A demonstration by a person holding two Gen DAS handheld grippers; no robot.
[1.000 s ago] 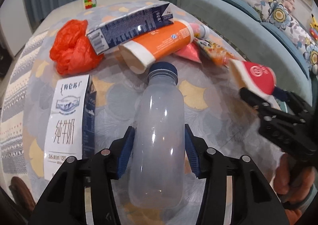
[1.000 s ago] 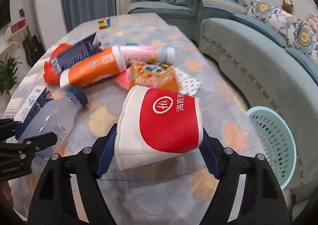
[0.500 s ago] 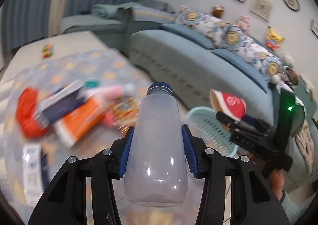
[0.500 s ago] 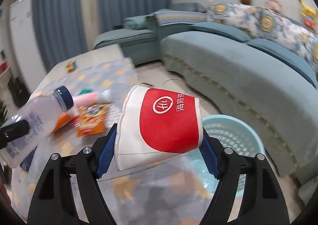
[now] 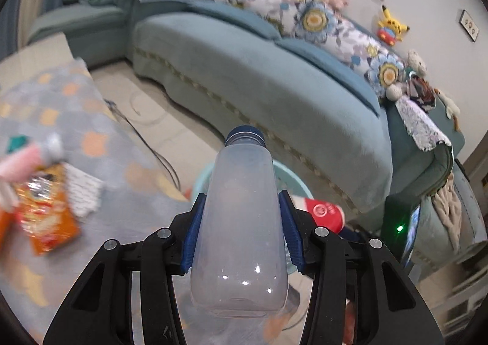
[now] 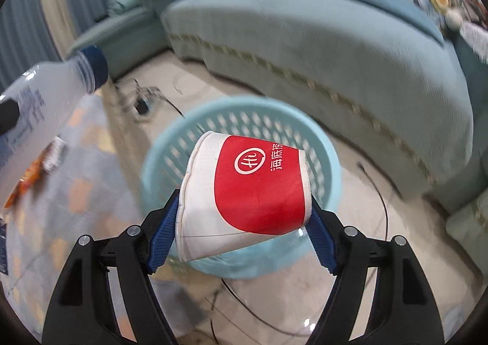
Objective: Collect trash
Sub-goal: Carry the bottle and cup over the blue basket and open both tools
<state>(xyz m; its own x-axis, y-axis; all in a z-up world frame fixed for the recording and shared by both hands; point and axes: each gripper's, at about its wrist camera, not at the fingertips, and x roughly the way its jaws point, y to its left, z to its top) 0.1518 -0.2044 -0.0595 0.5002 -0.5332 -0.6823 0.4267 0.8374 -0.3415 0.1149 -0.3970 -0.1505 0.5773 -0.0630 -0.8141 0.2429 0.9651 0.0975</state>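
Right wrist view: right gripper (image 6: 244, 223) is clamped on a red-and-white paper cup (image 6: 244, 189) above the blue basket (image 6: 331, 168); at far left, left gripper (image 5: 241, 238) squeezes a clear bottle (image 5: 241, 223).

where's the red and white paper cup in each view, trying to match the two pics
Left wrist: the paper cup peeks out low and right of centre, behind the clear bottle, beside the basket's rim.
Right wrist: the paper cup fills the centre, clamped in the right gripper.
Shared landmark: the light blue basket, under the cup in both.
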